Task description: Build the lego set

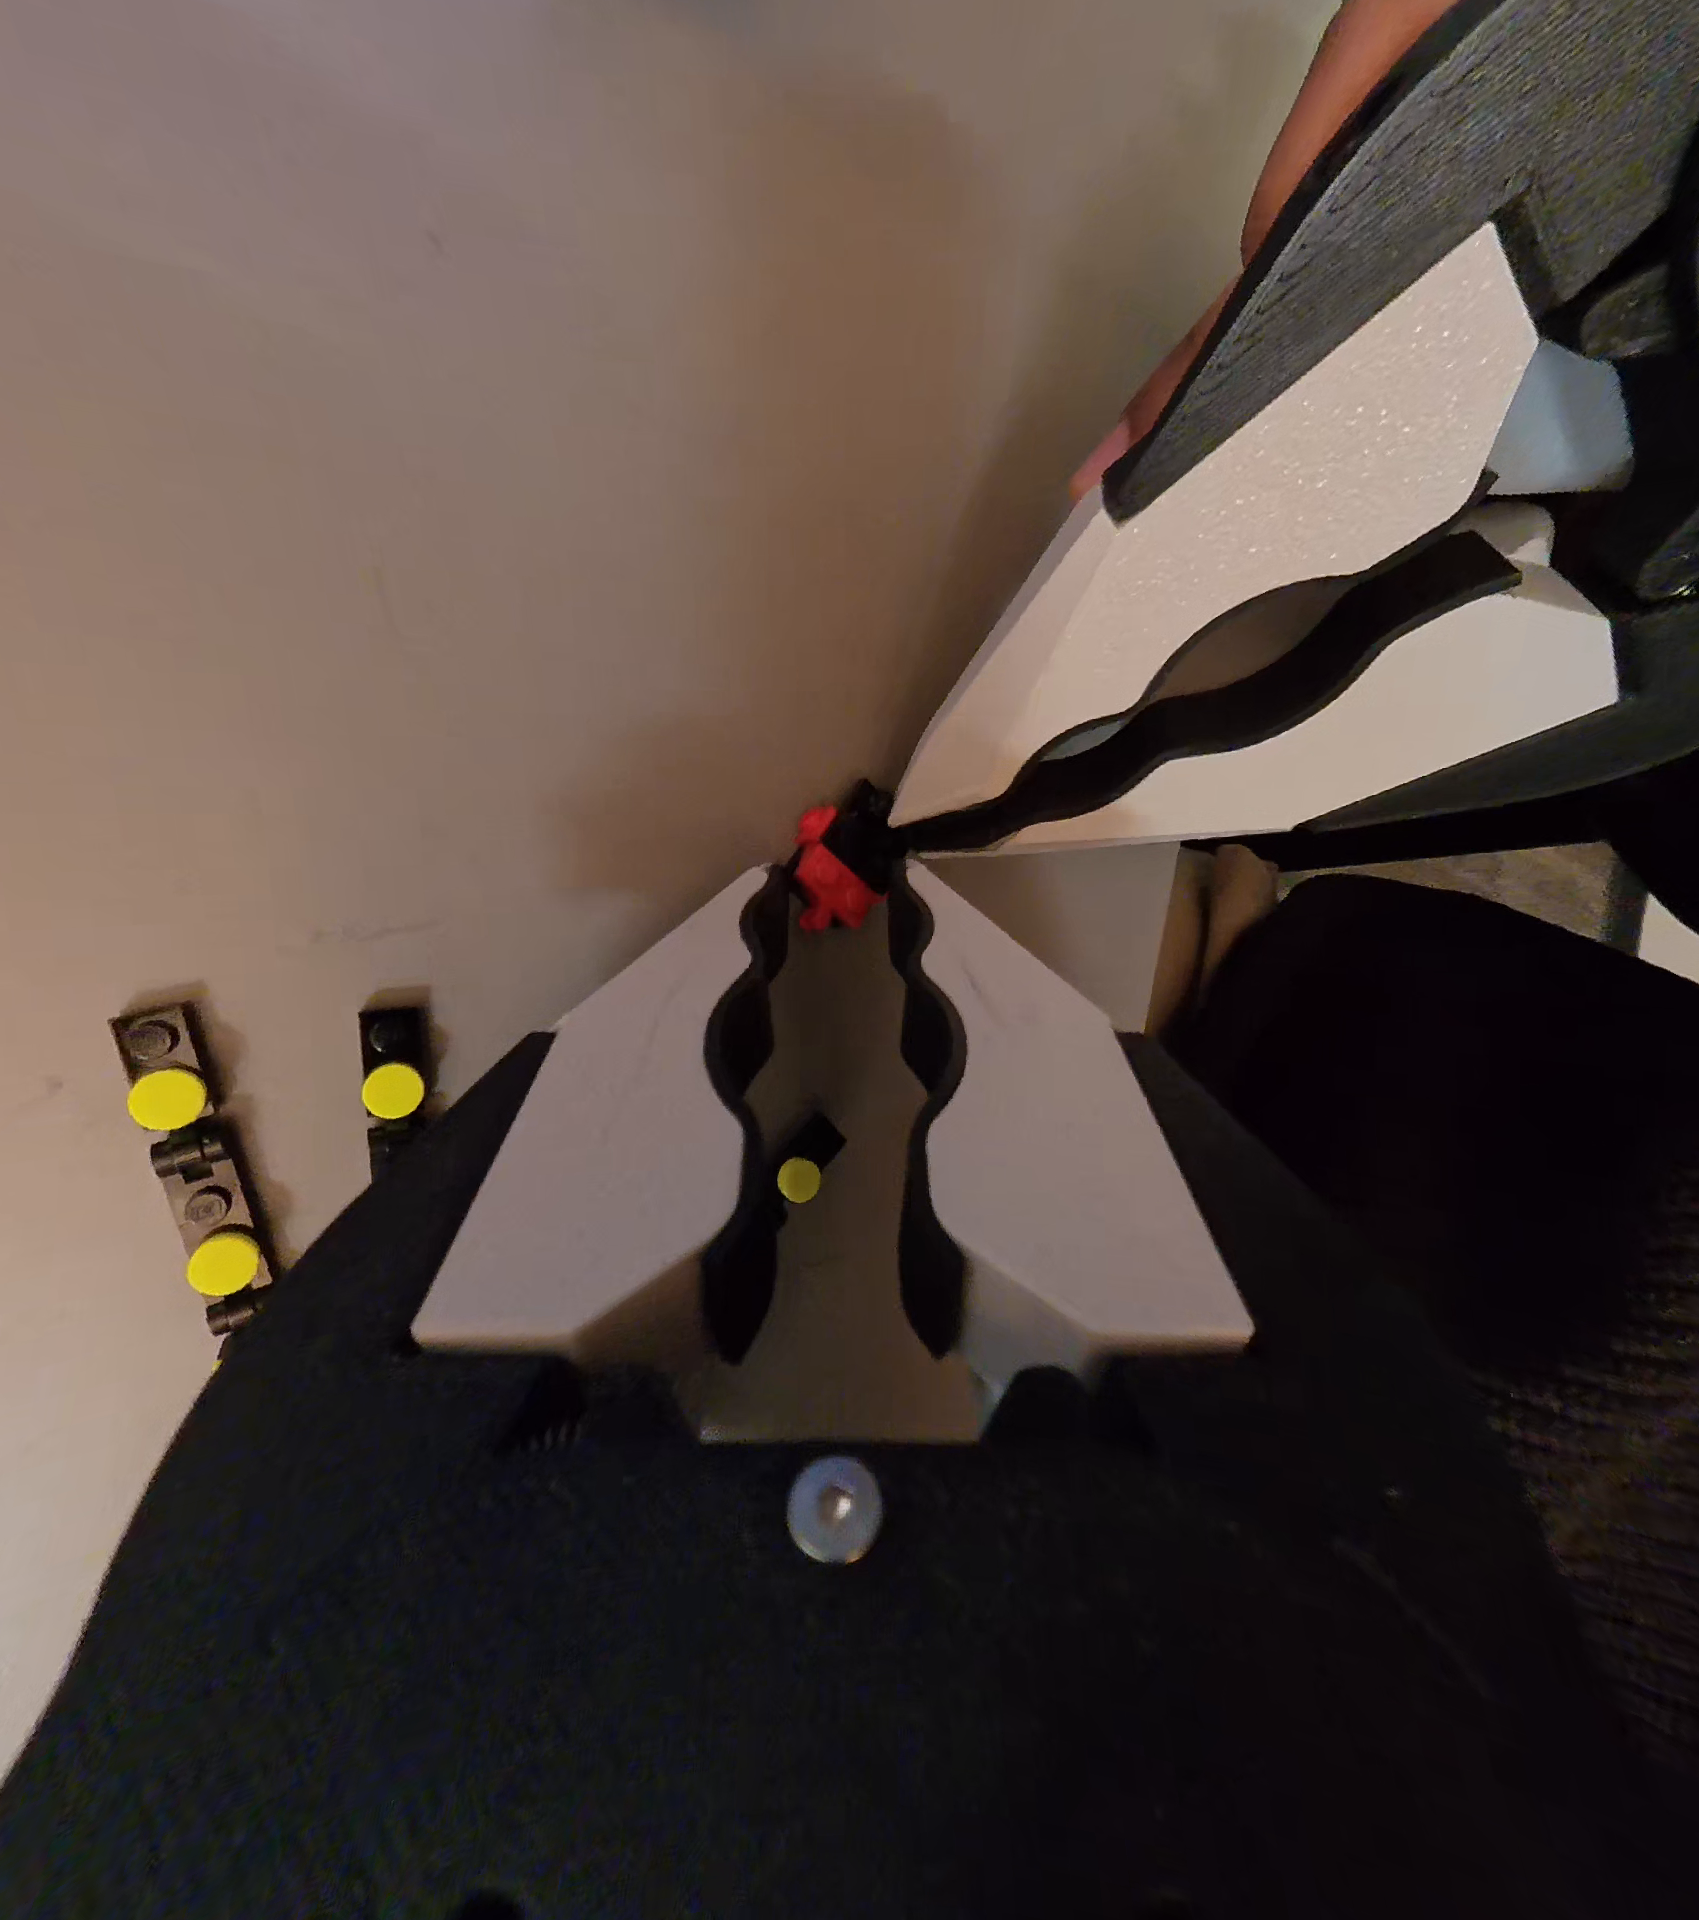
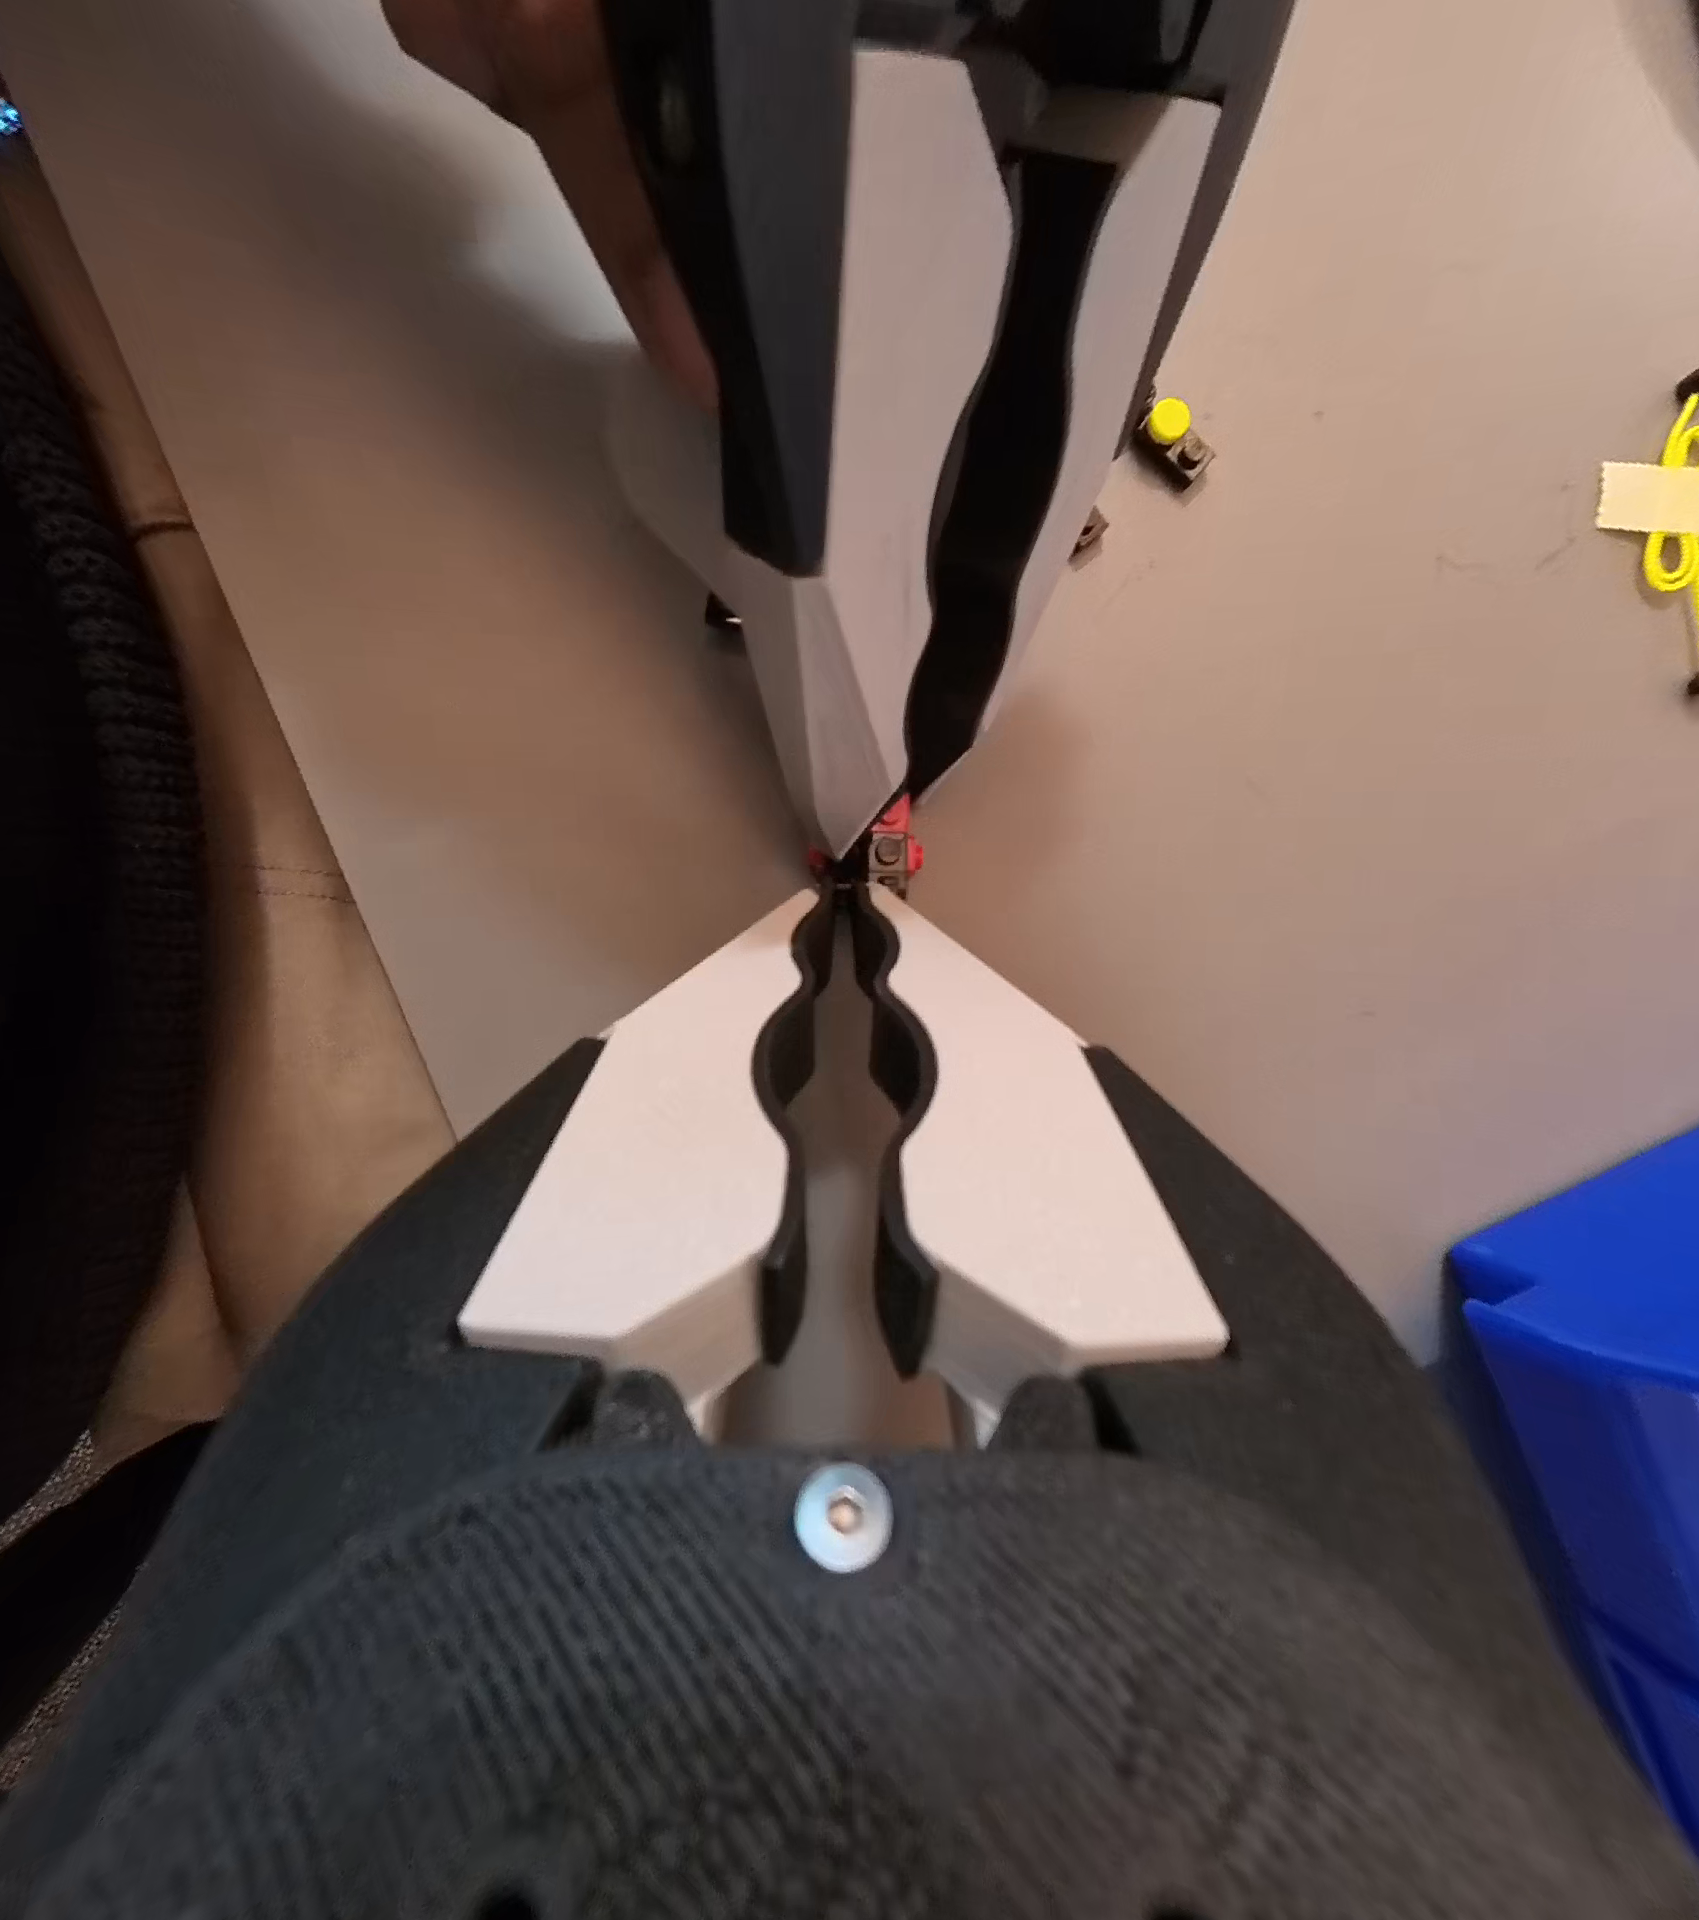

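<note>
A small red brick [image 1: 829, 883] with a black piece [image 1: 866, 831] on it is held above the beige table [image 1: 357, 520]. My left gripper [image 1: 843, 888] is closed on the red brick at its fingertips. My right gripper comes in from the upper right of the left wrist view [image 1: 892, 821] and is shut on the black piece. In the right wrist view my right gripper [image 2: 840, 896] pinches a thin black edge. The left gripper [image 2: 860, 847] comes down from the top and holds the red and dark assembly [image 2: 889, 850]. Much of the assembly is hidden by the fingertips.
Black plates with yellow round tiles [image 1: 164, 1101] [image 1: 393, 1091] [image 1: 221, 1262] lie on the table at the left, and one more [image 1: 798, 1179] lies under my left fingers. A blue bin [image 2: 1655, 1455], a taped yellow cord [image 2: 1671, 509] and a yellow-topped piece [image 2: 1169, 419] are on the right. My left and right fingertips are right by each other.
</note>
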`<state>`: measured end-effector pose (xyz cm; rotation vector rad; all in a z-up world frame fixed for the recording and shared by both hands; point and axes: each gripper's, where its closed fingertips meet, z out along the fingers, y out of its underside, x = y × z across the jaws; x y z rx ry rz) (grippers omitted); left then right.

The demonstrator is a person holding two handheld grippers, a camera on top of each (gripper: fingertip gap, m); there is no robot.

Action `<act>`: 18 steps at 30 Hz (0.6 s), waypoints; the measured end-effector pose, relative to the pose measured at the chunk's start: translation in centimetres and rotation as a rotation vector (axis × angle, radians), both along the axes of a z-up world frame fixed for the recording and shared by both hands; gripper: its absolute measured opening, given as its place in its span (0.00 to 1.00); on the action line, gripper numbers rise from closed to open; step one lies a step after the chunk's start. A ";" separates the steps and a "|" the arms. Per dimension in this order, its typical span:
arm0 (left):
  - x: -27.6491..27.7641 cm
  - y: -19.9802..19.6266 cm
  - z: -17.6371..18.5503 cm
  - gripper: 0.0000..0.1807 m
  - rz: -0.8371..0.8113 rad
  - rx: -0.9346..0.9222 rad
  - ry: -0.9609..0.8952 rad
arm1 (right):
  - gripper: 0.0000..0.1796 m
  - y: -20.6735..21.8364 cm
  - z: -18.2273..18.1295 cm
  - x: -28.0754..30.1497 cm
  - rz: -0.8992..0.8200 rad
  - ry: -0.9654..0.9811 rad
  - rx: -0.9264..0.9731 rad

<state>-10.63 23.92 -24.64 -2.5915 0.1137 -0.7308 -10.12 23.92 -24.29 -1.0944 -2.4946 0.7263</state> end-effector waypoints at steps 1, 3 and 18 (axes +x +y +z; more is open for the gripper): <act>0.0 0.0 0.0 0.10 -0.001 -0.001 0.001 | 0.01 0.0 0.0 0.0 0.000 0.000 0.001; 0.0 -0.1 0.0 0.11 -0.004 -0.004 -0.005 | 0.01 0.0 0.0 0.0 -0.001 0.000 0.001; -0.2 -0.2 -0.1 0.08 -0.009 -0.002 -0.011 | 0.01 0.0 0.1 -0.1 -0.011 -0.001 -0.007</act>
